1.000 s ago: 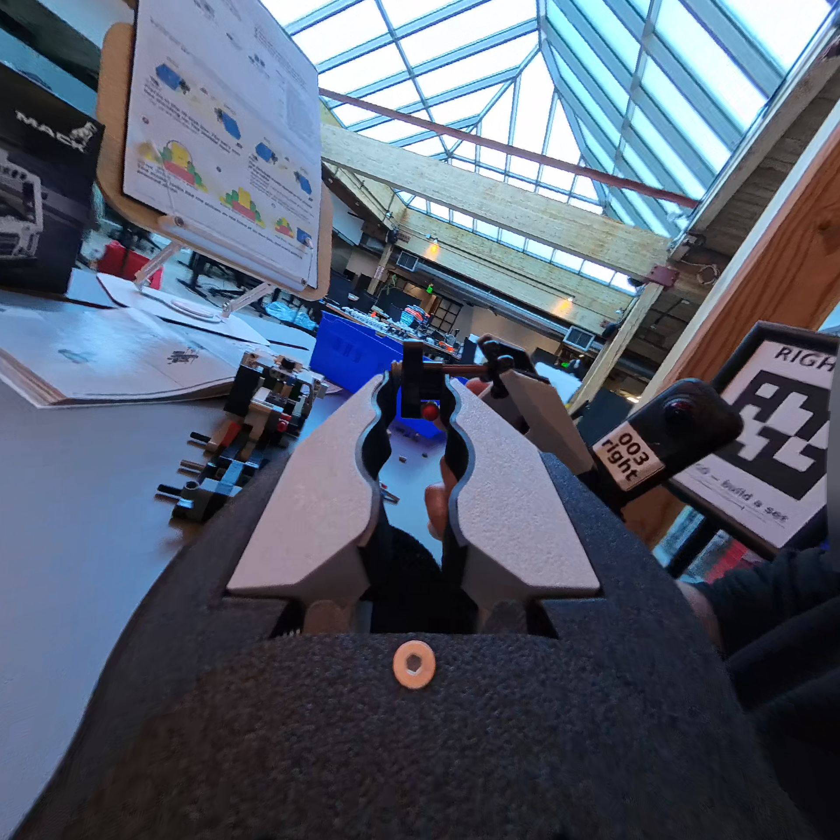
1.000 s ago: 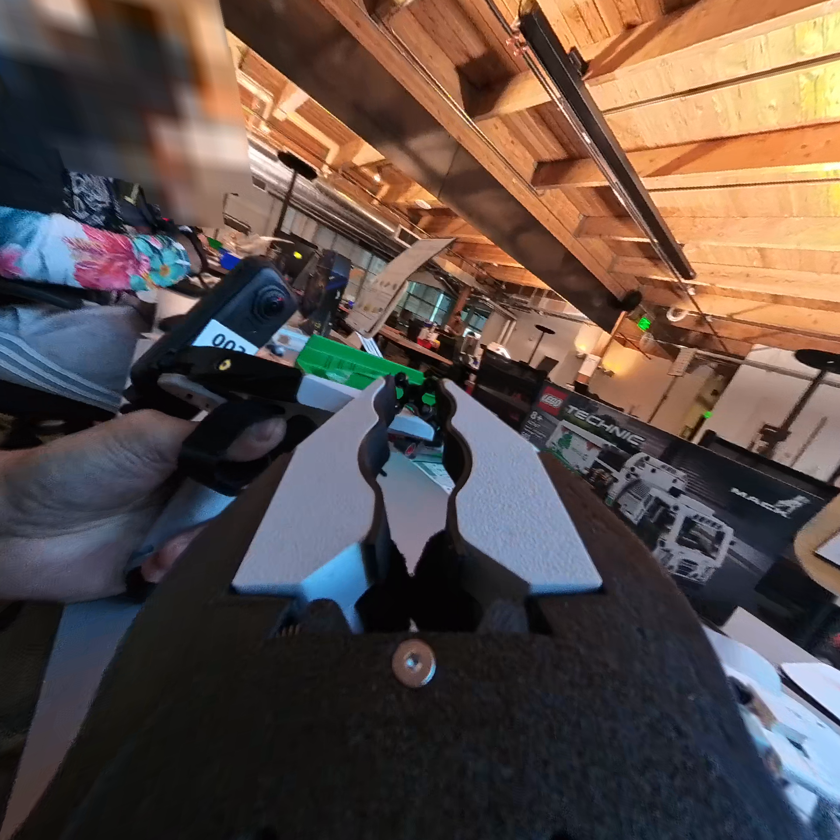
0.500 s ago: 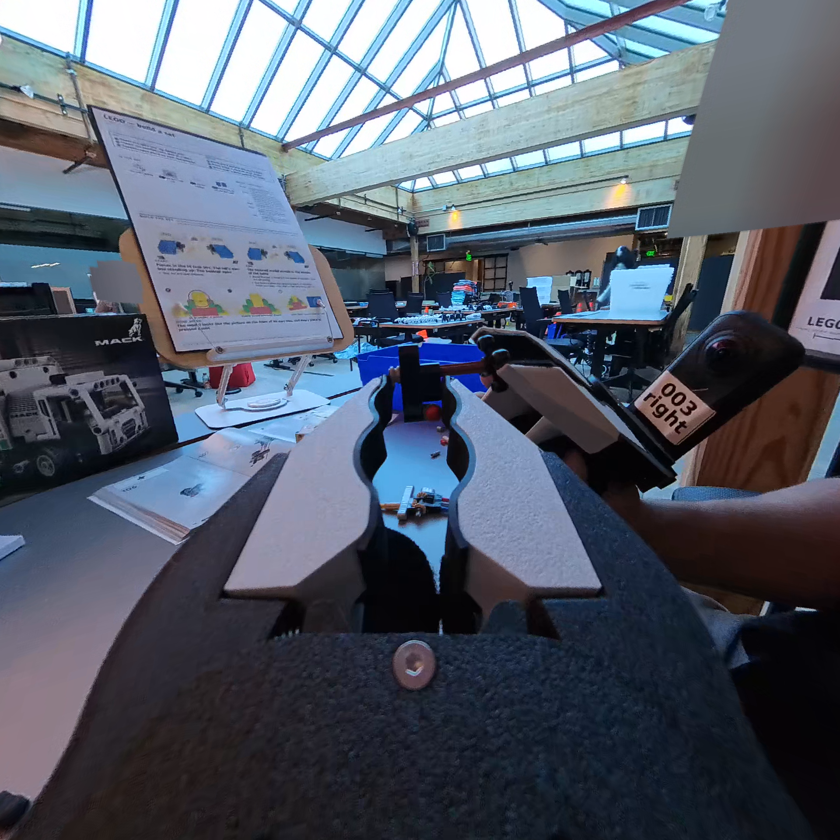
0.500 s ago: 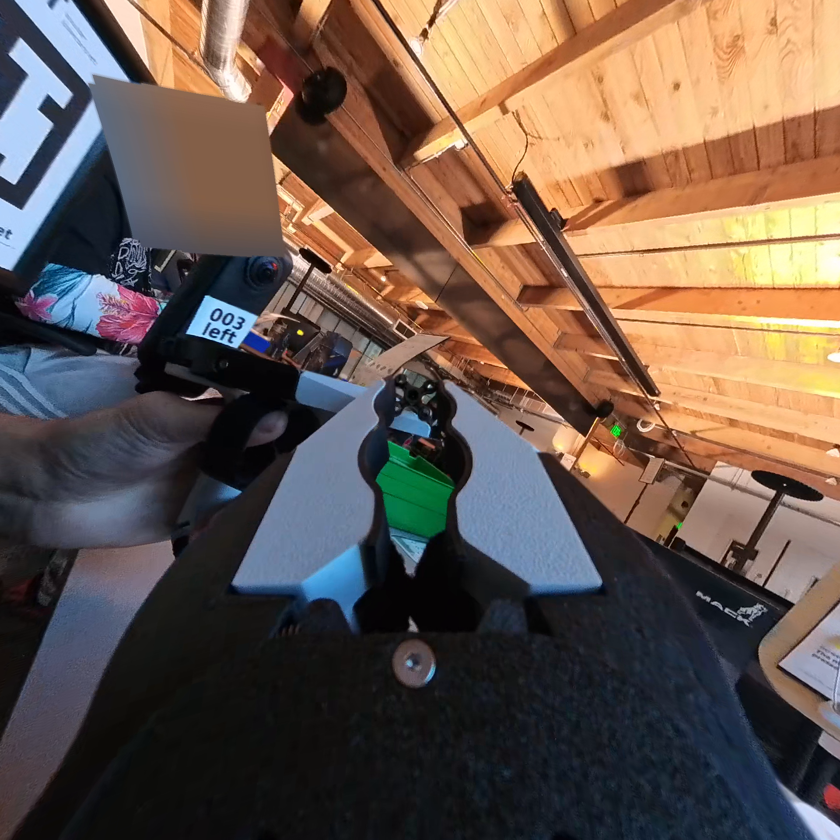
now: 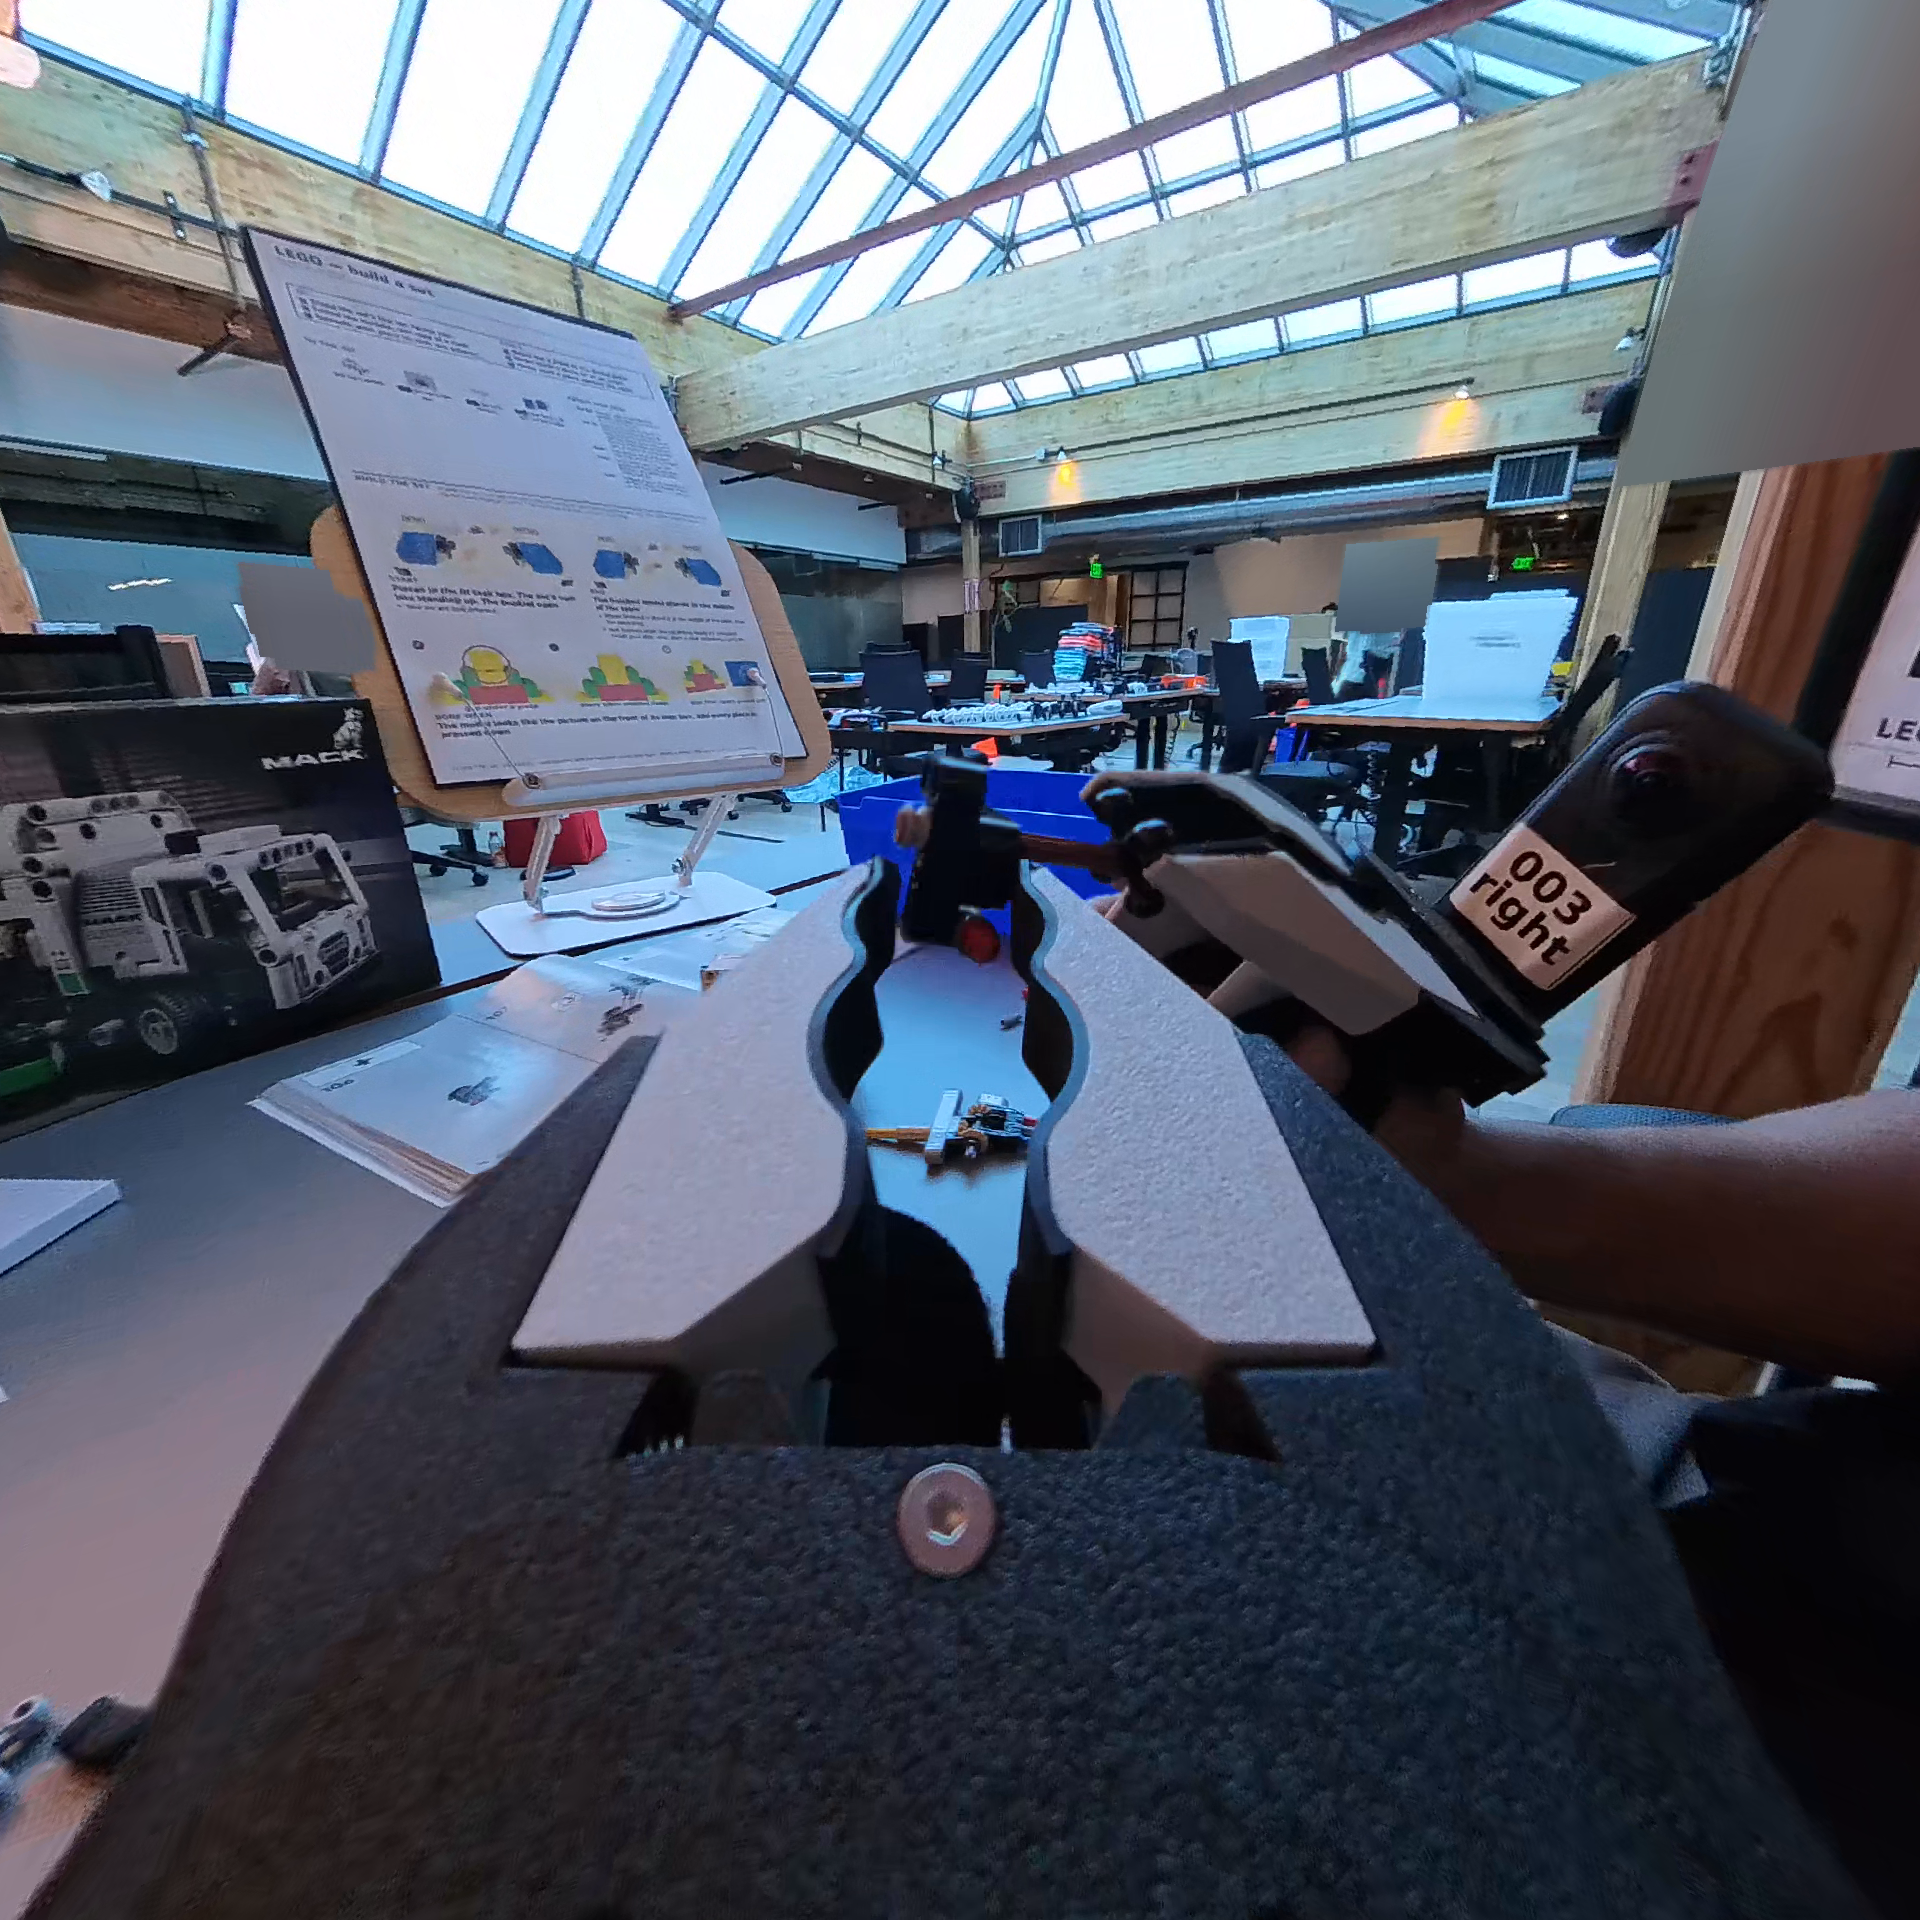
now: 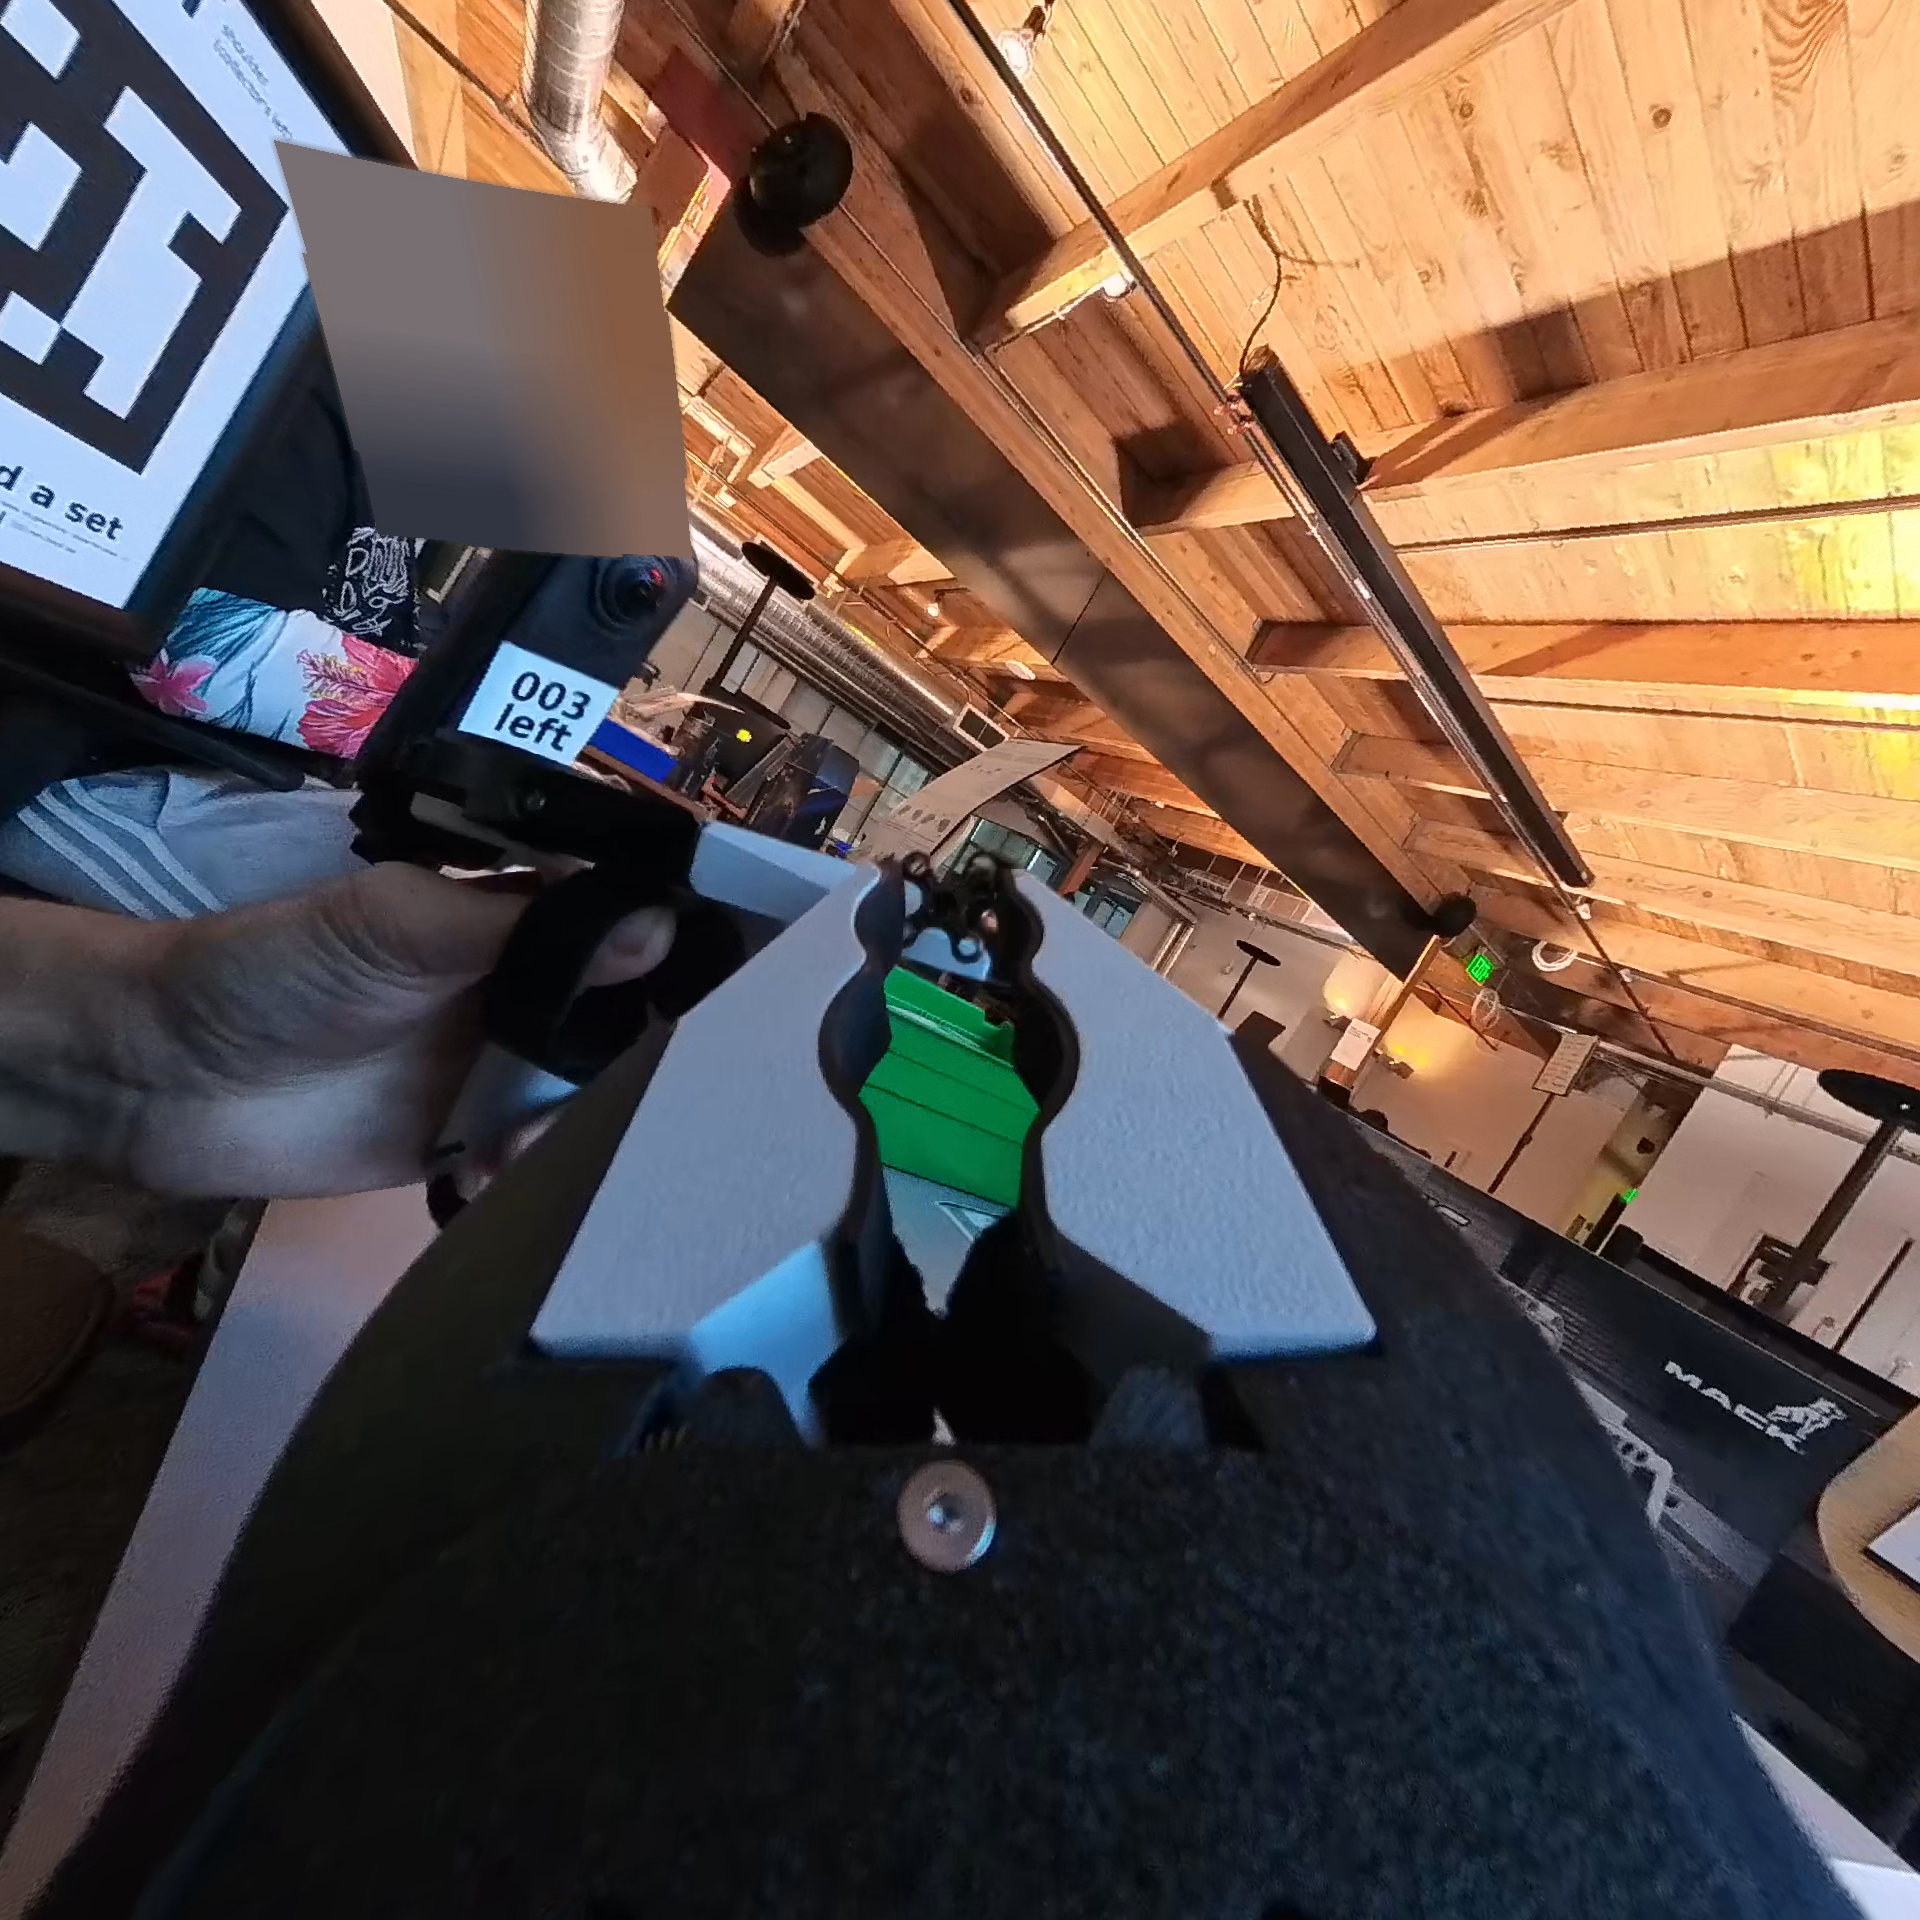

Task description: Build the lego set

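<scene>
Black plastic fills the tips of my left gripper point(image 5: 956, 883): its fingers are pinched on a small black lego piece point(image 5: 951, 862) with a red round stud at its lower end, held up above the grey table point(image 5: 187, 1351). A brown axle point(image 5: 1060, 850) sticks out of that piece to the right and reaches my right gripper point(image 5: 1127, 847), which comes in from the right side, its tips closed around the axle's dark end connector. From the right wrist view, my right gripper point(image 6: 951, 904) is pressed together on a small black part point(image 6: 961, 899), with the left gripper point(image 6: 748, 873) just to its left, a hand point(image 6: 260, 1029) wrapped around its handle. On the table below lies a small loose lego assembly point(image 5: 971, 1122) in white, orange and black. Farther left I see an open instruction booklet point(image 5: 488, 1070), the dark set box point(image 5: 187, 883) showing a white truck, and an instruction sheet point(image 5: 520, 530) on a wooden stand. A blue bin point(image 5: 873, 821) sits at the far edge.
</scene>
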Available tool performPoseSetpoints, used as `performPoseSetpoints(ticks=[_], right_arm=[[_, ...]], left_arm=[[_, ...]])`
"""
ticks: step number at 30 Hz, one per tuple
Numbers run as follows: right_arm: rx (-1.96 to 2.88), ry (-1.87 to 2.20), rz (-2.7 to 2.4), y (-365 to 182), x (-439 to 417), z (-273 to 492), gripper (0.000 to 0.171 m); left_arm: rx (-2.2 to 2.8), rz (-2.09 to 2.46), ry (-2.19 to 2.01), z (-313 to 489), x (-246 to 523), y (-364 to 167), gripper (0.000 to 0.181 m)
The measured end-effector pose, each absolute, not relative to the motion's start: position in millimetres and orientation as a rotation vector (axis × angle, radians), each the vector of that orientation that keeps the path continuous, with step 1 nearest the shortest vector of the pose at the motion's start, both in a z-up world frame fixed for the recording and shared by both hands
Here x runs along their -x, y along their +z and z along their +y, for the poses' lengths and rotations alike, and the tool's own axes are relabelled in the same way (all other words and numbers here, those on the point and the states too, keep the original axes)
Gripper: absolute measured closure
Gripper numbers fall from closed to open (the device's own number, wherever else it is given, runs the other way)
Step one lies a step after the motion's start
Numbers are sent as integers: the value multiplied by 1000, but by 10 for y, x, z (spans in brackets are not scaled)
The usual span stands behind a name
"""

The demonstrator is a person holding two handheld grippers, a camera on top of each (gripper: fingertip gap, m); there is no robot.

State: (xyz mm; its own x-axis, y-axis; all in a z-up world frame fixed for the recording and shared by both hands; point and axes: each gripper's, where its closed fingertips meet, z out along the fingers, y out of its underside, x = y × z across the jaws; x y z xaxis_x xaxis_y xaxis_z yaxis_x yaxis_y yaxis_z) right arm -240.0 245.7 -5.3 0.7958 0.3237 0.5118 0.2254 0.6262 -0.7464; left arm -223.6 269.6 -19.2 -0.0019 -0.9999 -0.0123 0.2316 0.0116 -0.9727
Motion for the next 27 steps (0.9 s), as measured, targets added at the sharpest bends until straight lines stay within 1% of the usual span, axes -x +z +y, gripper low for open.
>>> performPoseSetpoints(ticks=[2,12,13,14,16,17,20,24,27], right_arm=[[916,64,-677,-71,2411,2465,154],[940,63,-662,-99,2381,2509,155],[943,63,-658,-100,2372,2513,154],[943,62,-657,-100,2367,2513,155],[946,62,-660,-104,2368,2515,155],[950,62,-664,-113,2372,2521,155],[968,54,-643,-117,2301,2543,155],[1151,41,-589,-261,2065,2714,155],[1397,93,-563,-475,1857,2844,155]], left_arm=[[1020,1030,-1279,2722,2258,-168,158],[1043,1023,-1224,2781,2257,-220,158],[1042,1015,-1219,2795,2264,-217,160],[1044,1019,-1219,2796,2265,-225,166],[1051,1033,-1227,2784,2260,-244,169],[1049,1040,-1226,2776,2259,-252,181],[1077,1089,-1192,2783,2221,-361,181],[1181,1120,-1108,2964,2093,-640,181],[1231,1110,-1118,3067,2054,-721,178]])
